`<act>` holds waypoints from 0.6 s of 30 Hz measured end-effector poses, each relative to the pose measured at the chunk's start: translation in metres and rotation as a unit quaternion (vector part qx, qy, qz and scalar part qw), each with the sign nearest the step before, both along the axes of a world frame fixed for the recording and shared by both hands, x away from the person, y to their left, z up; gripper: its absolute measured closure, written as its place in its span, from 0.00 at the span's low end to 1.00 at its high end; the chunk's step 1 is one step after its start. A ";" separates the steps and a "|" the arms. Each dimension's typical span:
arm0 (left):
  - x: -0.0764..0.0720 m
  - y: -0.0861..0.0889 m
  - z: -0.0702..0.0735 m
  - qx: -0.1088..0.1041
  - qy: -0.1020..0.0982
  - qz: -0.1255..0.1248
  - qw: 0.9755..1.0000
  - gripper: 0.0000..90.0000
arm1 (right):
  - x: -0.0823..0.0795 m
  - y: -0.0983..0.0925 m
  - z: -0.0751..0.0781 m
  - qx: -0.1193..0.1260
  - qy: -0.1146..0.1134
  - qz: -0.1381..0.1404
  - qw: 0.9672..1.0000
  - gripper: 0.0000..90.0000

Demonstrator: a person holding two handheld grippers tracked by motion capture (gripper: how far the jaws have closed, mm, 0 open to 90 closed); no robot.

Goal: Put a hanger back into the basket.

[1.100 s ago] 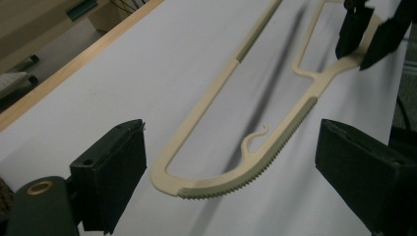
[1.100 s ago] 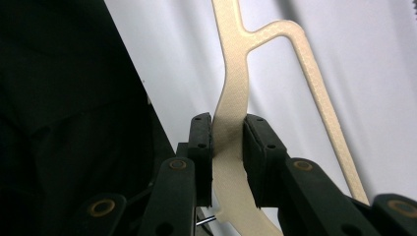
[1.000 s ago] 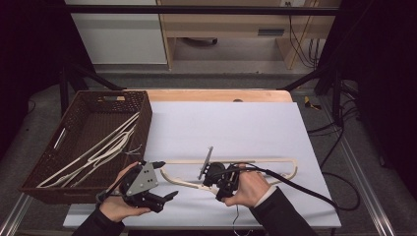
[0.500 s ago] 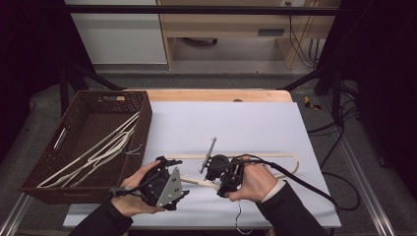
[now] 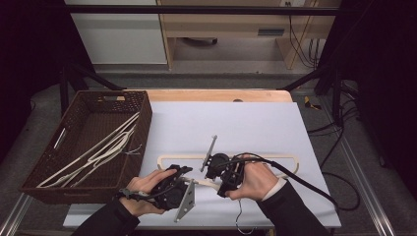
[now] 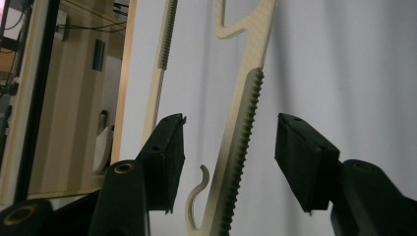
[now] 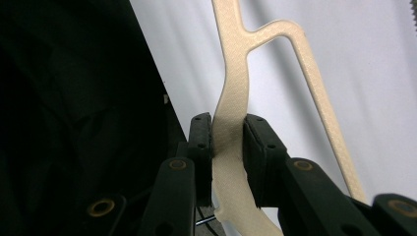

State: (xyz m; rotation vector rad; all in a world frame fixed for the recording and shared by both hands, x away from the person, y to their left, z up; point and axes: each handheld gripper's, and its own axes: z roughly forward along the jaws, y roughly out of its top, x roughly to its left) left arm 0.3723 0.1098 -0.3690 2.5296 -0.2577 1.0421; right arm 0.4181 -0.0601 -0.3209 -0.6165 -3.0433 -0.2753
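A cream plastic hanger (image 5: 275, 158) lies flat on the white table near its front edge. My right gripper (image 5: 219, 172) is shut on the hanger's neck (image 7: 231, 98), with the pads pressed on both sides of the flat cream strip. My left gripper (image 5: 183, 176) sits just left of it, and the hanger's ribbed arm (image 6: 246, 113) passes between its jaws. Those jaws have just been closing, but a gap still shows on each side of the arm, so the pads (image 6: 169, 157) do not touch it. A small hook curls beside the arm low in the left gripper view.
A brown wicker basket (image 5: 49, 191) at the table's left holds several cream hangers (image 5: 98, 152). A grey three-cornered plate (image 5: 186, 201) sticks out from the left gripper. A black cable (image 5: 305, 183) trails right from the right gripper. Shelving stands beyond the table's far edge.
My left hand has moved right along the front edge up to the hanger and the right hand. Its jaws have narrowed around the hanger's arm. The right hand has kept still.
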 end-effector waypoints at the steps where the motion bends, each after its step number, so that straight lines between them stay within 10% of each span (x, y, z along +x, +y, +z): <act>1: -0.001 -0.001 -0.001 0.005 -0.008 0.000 1.000 0.54 | 0.000 0.000 0.000 -0.001 0.002 0.001 1.000 0.83; 18: -0.010 -0.017 -0.009 0.070 -0.103 -0.027 0.992 0.90 | 0.001 0.000 0.004 0.013 0.016 0.007 1.000 0.83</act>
